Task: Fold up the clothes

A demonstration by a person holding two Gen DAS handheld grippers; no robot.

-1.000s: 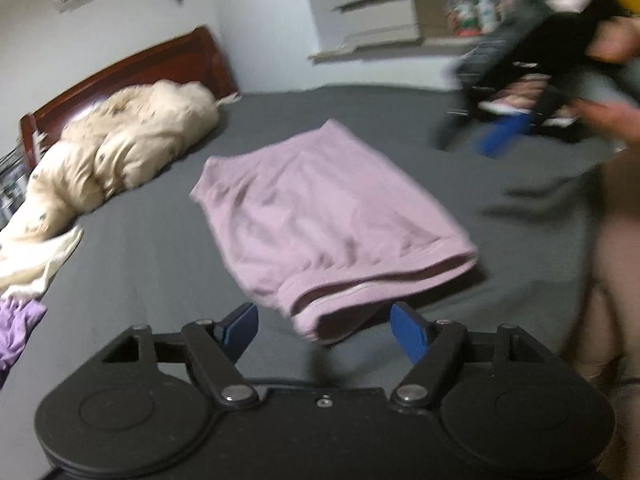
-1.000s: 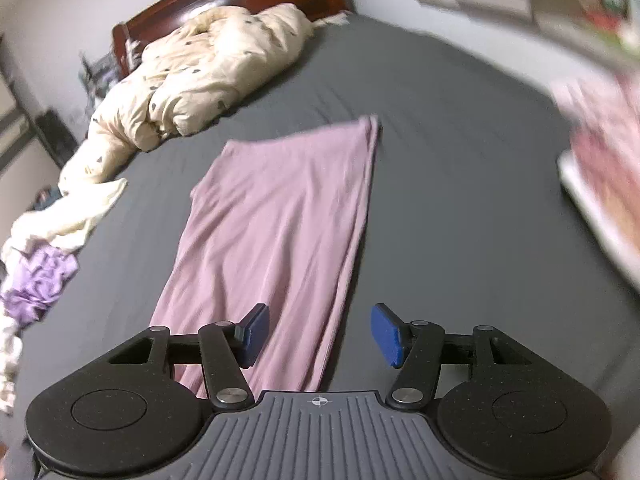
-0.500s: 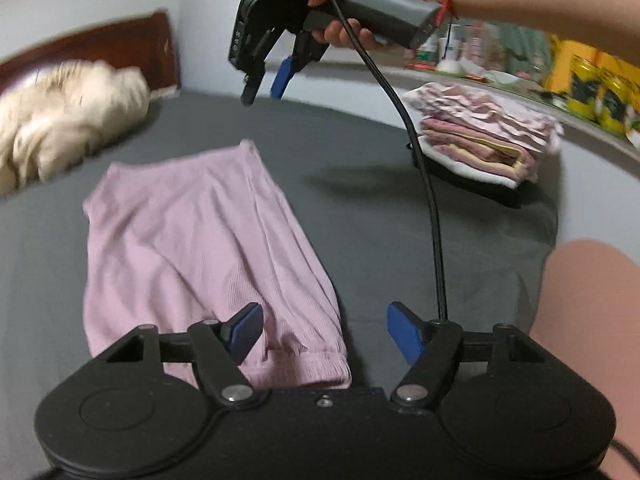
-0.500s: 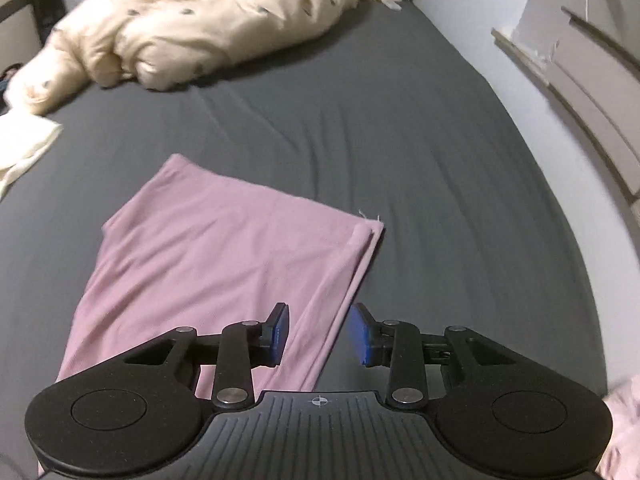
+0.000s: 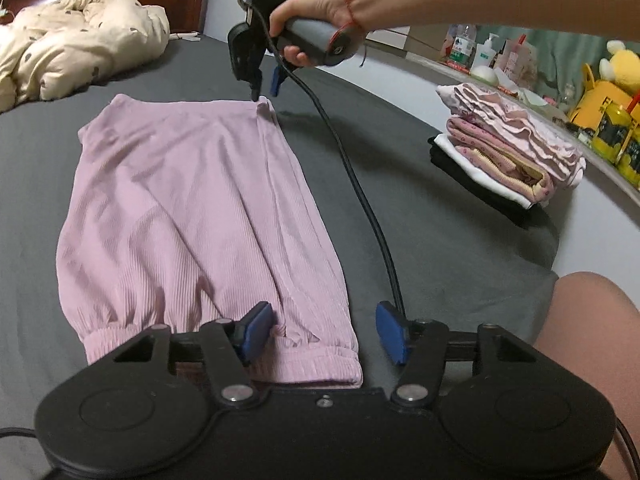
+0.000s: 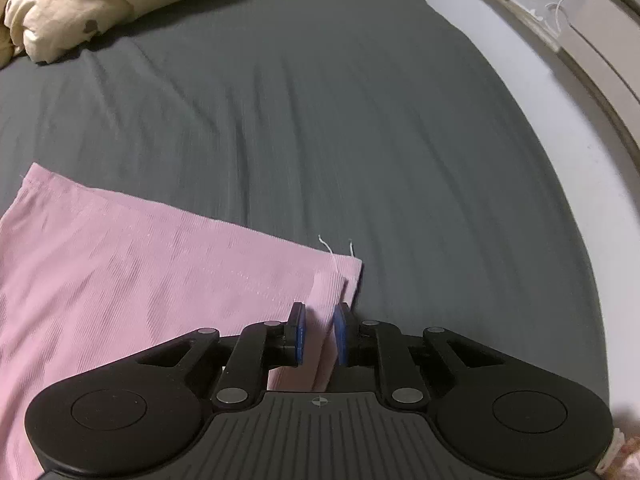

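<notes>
Pink ribbed fabric, the garment (image 5: 192, 216), lies flat and lengthwise on the dark grey bed (image 5: 440, 240), and everything here sits in relation to it. At its far right corner the right gripper (image 6: 319, 334) has a raised pinch of cloth between its blue pads, and its jaws are closing; the pads look almost on the fabric, though I cannot tell that they press it yet. At the garment's near hem, by the right corner, the left gripper (image 5: 324, 332) hovers with its jaws closing but well apart, one pad over the cuffed edge and the other over the bare sheet beside it, holding nothing. The risk, as I judge it, is an uneven fold: the far pinch is small and close to the edge, so it could slip out when lifted, and if the near jaws shut where they are they may catch only one layer or a bit of sheet. The black cable (image 5: 360, 184) running alongside the garment's right edge could also drag across the cloth. No containers are in view; a stack of folded clothes (image 5: 508, 148) rests on the bed to the garment's right, and a cream duvet (image 5: 76, 40) is heaped beyond its far left corner.
</notes>
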